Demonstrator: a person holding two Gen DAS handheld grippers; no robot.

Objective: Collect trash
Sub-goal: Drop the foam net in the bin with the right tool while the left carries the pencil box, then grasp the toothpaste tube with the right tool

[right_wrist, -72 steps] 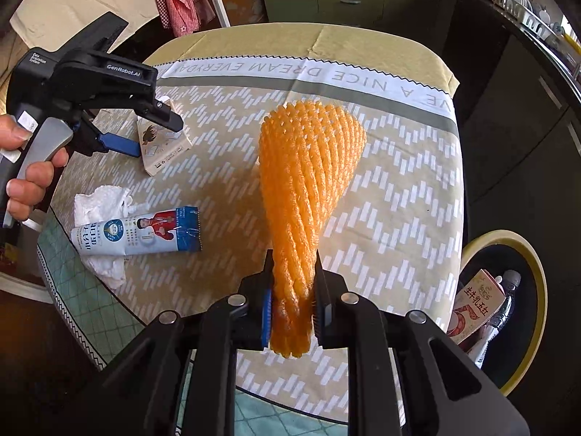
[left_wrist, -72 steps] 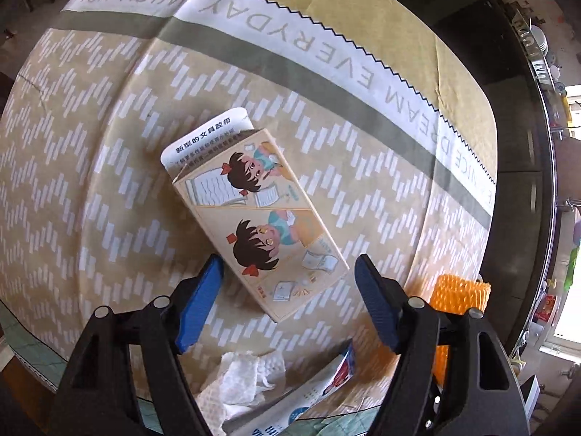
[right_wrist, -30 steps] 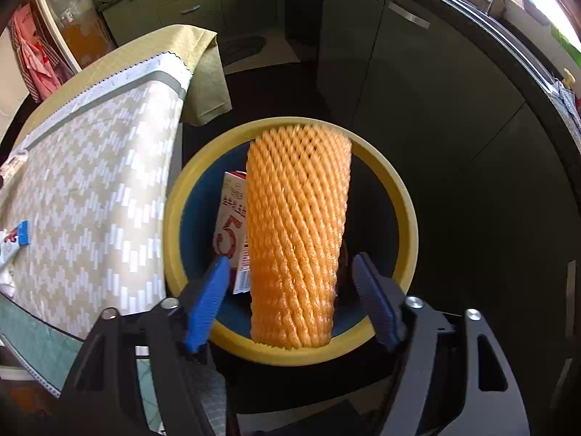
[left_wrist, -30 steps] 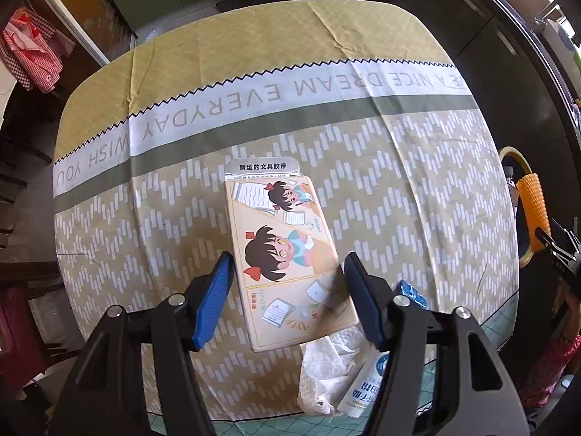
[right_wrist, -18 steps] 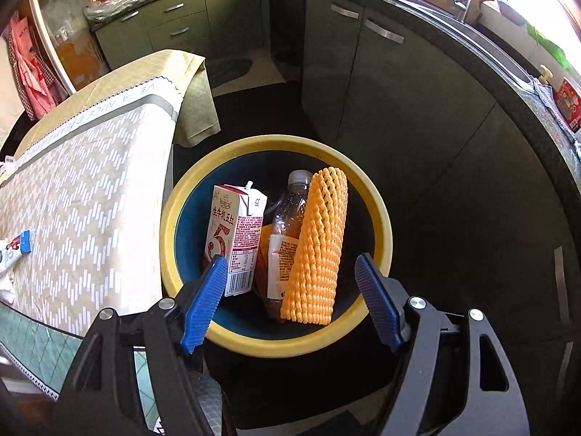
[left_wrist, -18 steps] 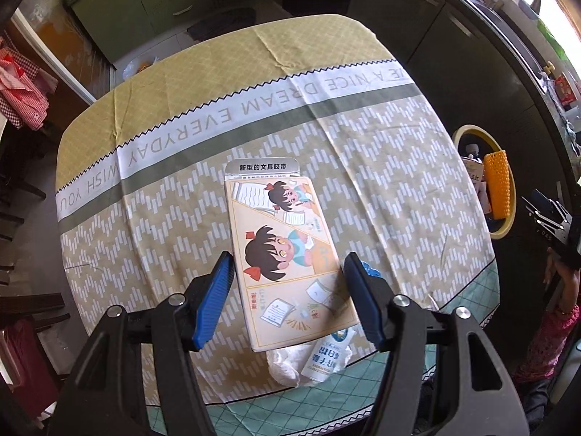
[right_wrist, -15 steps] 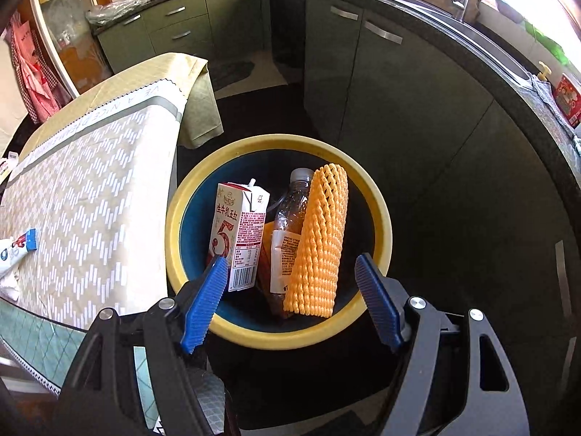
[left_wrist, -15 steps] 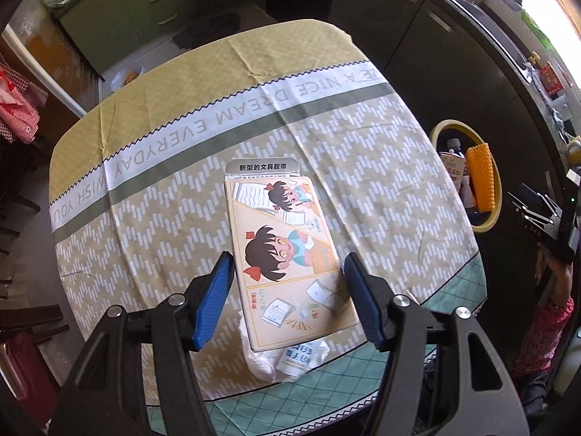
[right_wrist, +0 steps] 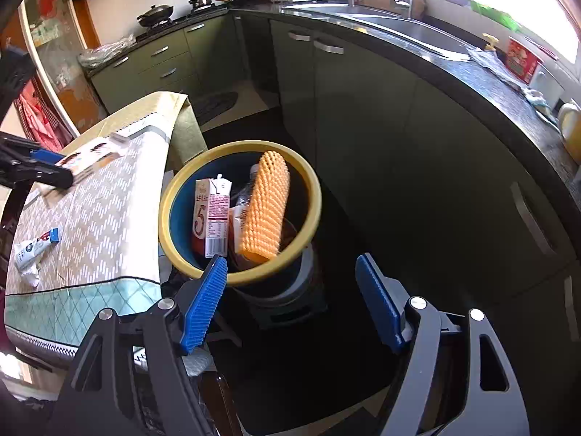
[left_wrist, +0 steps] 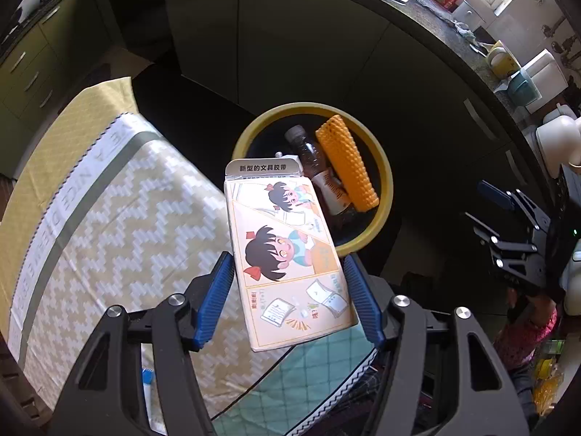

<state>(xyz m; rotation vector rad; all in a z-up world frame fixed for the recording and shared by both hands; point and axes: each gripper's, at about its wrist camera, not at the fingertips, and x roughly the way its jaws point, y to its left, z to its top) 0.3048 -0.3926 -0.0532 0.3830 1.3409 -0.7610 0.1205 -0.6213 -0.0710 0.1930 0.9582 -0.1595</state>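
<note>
In the bin (right_wrist: 170,196) already stand a carton (right_wrist: 212,214), a bottle (left_wrist: 308,149) and an orange net (right_wrist: 265,207). The left gripper (left_wrist: 290,298) has its fingers clamped on a box (left_wrist: 283,247), held above the bench (left_wrist: 120,210) edge, near the bin. The right gripper (right_wrist: 290,298) hangs empty, fingers apart. A tube (right_wrist: 34,249) and tissue (right_wrist: 31,272) remain on the bench.

The bottle (right_wrist: 250,181) in the bin (right_wrist: 312,200) is mostly hidden — behind the orange foam net (right_wrist: 263,210) and milk carton (right_wrist: 212,218).
</note>
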